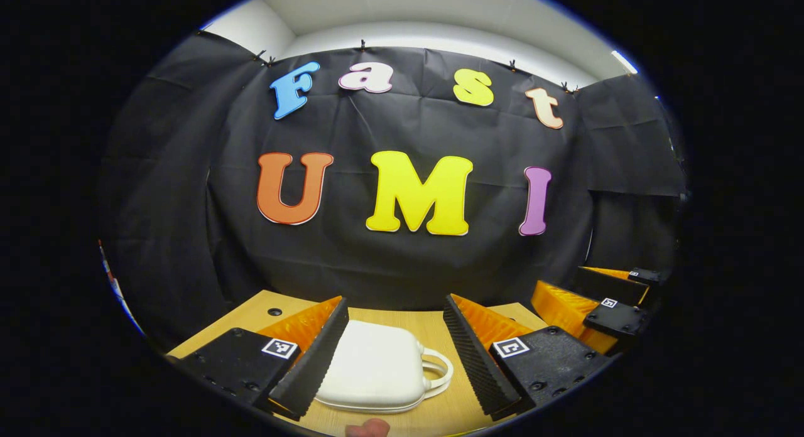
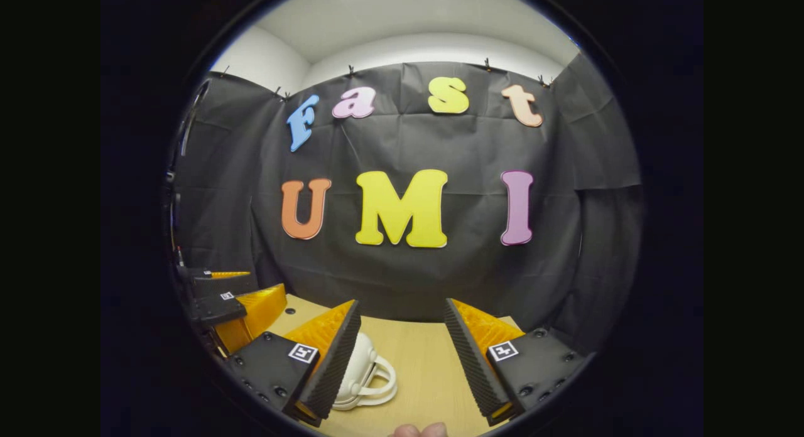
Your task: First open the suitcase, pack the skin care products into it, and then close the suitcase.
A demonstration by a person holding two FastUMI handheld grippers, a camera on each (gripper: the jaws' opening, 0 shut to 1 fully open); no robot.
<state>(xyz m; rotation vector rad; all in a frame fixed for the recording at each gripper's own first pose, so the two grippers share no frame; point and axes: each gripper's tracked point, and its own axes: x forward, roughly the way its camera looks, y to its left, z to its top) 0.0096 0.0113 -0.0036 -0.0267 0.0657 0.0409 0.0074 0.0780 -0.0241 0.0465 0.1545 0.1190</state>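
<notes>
The white suitcase [image 1: 377, 371] lies flat and closed on the wooden table [image 1: 433, 327], handle [image 1: 438, 369] toward the right gripper [image 2: 402, 355], so opening comes first, and the clean way is probably one finger under the lid seam by the handle while the other tool steadies the shell. The left gripper [image 1: 396, 352] hangs just short of the suitcase, fingers spread wide, empty. The right gripper hovers level beside the handle, likewise spread, pinching nothing.
</notes>
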